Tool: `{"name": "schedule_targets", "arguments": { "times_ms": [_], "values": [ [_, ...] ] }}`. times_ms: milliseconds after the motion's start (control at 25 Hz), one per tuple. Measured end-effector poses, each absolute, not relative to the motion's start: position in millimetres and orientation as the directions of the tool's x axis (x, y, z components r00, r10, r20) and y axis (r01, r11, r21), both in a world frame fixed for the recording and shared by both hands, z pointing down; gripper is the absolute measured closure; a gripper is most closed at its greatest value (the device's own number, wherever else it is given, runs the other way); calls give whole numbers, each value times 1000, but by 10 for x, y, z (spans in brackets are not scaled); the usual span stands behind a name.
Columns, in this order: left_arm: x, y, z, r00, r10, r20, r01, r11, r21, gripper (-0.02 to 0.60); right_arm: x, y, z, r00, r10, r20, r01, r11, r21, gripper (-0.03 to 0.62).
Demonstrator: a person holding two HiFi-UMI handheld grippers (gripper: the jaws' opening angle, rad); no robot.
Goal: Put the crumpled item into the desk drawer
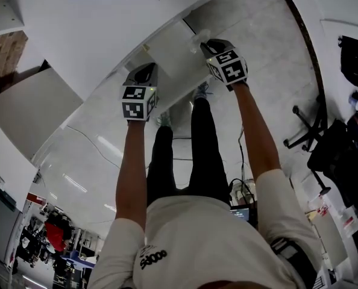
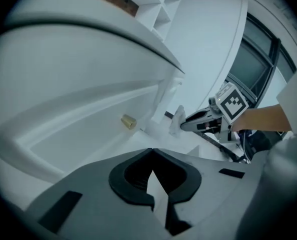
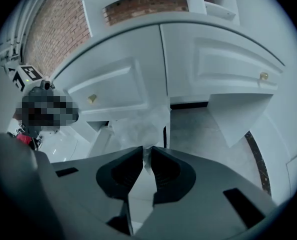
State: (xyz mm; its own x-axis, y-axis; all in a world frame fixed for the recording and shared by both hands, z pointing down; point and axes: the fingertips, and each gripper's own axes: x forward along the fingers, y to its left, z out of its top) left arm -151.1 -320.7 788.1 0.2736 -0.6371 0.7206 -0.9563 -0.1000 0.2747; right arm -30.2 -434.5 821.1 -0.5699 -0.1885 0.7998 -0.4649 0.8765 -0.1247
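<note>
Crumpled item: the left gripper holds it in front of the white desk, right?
No, the right gripper holds the crumpled item in front of the white desk; the right gripper view shows it between those jaws. The left gripper is shut, empty.

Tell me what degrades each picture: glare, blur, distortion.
Head view: wide-angle bending curves the edge of the white desk, and light streaks glare on the glossy pale floor. Left gripper view: fisheye, black corners, cool dim cast; the small brass drawer knob reads clearly. Right gripper view: same black corners; the crumpled whitish item looks soft and hazy.
</note>
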Motion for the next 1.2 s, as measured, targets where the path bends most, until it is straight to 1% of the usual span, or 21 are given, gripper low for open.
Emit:
{"name": "schedule_targets", "arguments": {
  "times_ms": [200,400,480,680,840,1080,1200],
  "values": [
    [-1470,-3186,8170,293,-628,721,-946,-83,313,568,-592,-4298,8779,-544,-118,830,-411,901,-141,545],
    [-1575,-3045,8448,295,-594,748,-950,-102,294,568,-940,-4188,9387,-525,-18,851,-399,888,-228,545],
    [-1593,-3017,8542,296,-589,752,-950,-102,294,568,-946,-4170,9606,-497,-12,868,-419,879,-228,545],
    [-1614,-2937,8697,312,-583,751,-942,-87,324,568,-829,-4105,10085,-388,2,922,-519,826,-220,545],
    [-1636,-2875,8779,320,-574,754,-940,-94,327,568,-743,-4081,10332,-322,14,947,-531,825,-193,545],
    [-1722,-2821,8857,309,-578,755,-942,-80,325,568,-784,-4038,10521,-312,24,950,-554,808,-202,543],
    [-1677,-2823,8835,324,-585,743,-937,-92,336,568,-804,-4068,10486,-334,10,943,-574,791,-212,523]
  ]
}}
